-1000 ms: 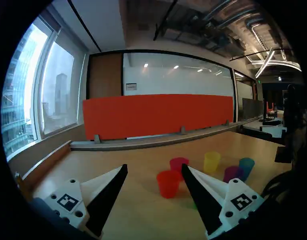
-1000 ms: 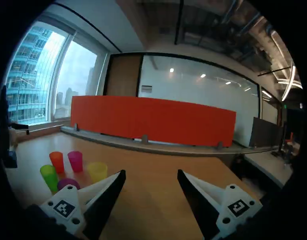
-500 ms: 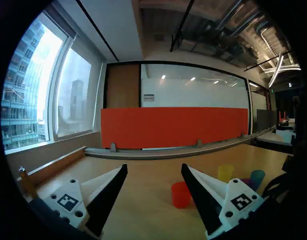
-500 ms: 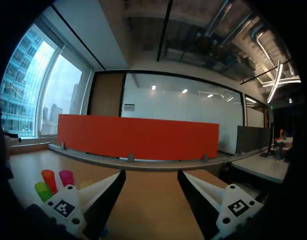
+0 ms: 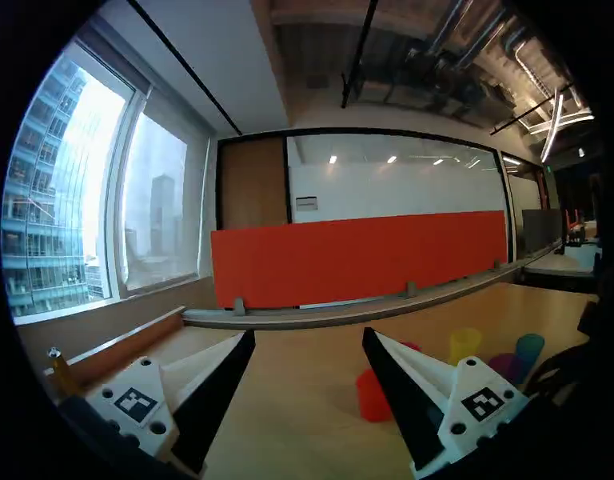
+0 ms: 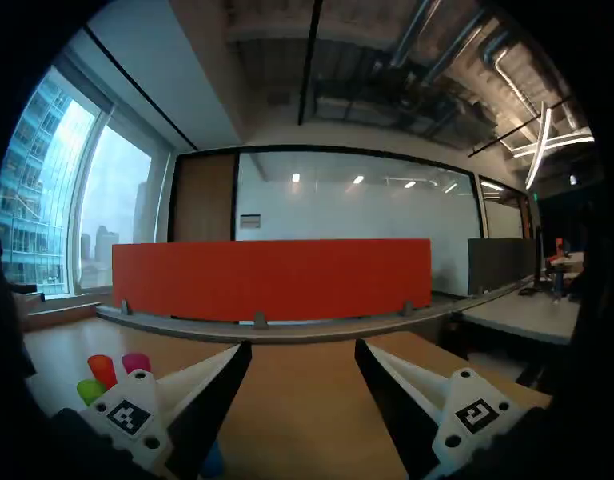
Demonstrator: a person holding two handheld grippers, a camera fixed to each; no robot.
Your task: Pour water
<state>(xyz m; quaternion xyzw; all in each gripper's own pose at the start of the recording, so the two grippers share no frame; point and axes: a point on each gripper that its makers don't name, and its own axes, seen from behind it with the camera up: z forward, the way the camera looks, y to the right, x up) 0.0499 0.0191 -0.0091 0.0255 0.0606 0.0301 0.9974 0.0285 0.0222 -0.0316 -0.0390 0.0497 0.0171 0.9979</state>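
Left gripper point(image 5: 307, 334) first: its two white, black-edged fingers point(image 5: 435, 392) are spread wide with nothing between them, poised over the pale wooden tabletop point(image 5: 307, 432). Tucked right behind the right-hand finger in the left gripper view is a red translucent plastic cup point(image 5: 371, 398), upright on the wood and partly hidden by that finger. Beyond it is a tight cluster: a yellow translucent plastic cup point(image 5: 464, 346), a teal translucent plastic cup point(image 5: 530, 350), and a purple translucent plastic cup point(image 5: 508, 366) low between those two.

Now the right gripper point(image 6: 302, 345): jaws parted as well, gripping nothing, bare wood beneath. Low on the left of the right gripper view, just past the left-hand finger, the red cup stands with a pink translucent plastic cup point(image 6: 136, 362) and a lime-green translucent plastic cup point(image 6: 89, 390), all upright and close together.

Further out, a long orange partition panel point(image 6: 271, 278) runs along the table's far edge, with tall glass windows point(image 5: 83, 216) off to the left.
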